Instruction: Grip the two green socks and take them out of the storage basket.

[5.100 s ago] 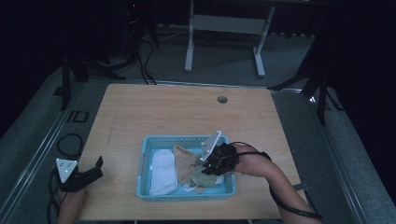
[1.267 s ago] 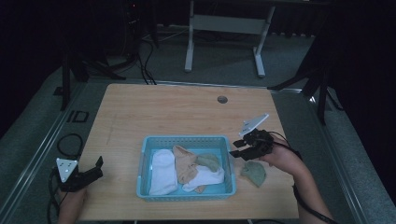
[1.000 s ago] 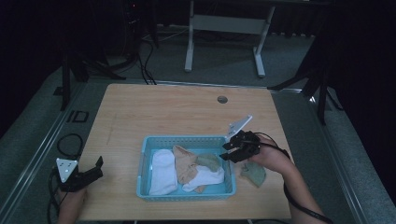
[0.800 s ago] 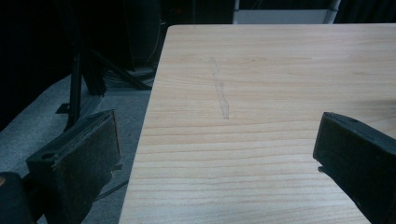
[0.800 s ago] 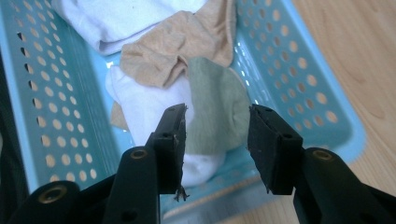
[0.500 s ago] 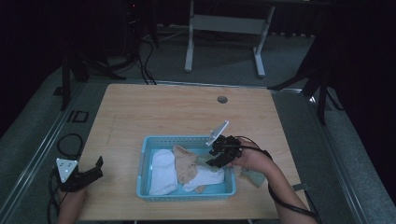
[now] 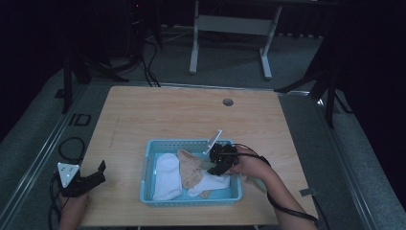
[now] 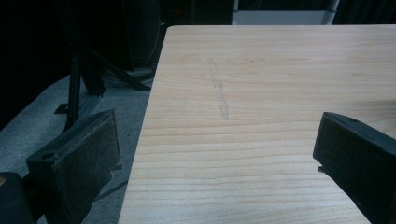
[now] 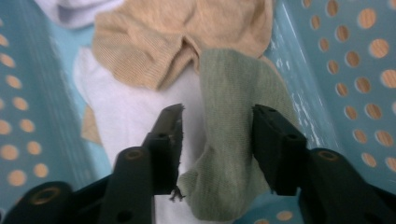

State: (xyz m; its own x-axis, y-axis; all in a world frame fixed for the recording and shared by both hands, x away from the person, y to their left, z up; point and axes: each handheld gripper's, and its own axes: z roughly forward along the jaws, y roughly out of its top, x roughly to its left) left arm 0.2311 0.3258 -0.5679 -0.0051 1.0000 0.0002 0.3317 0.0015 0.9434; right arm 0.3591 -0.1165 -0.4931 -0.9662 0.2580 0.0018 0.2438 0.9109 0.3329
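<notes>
You are bringing the right gripper [image 9: 217,140] back down into the blue basket [image 7: 148,189], jaws parted astride the green sock [image 9: 236,154], not yet pinching. Second sock coming out next, likely. Left gripper [image 8: 219,158] idling open at the table [image 8: 261,70] edge.

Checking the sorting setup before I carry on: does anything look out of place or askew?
Nothing is damaged or spilled. One green sock lies on the table outside the blue basket, by the person's right forearm, while the other socks sit jumbled inside.
</notes>
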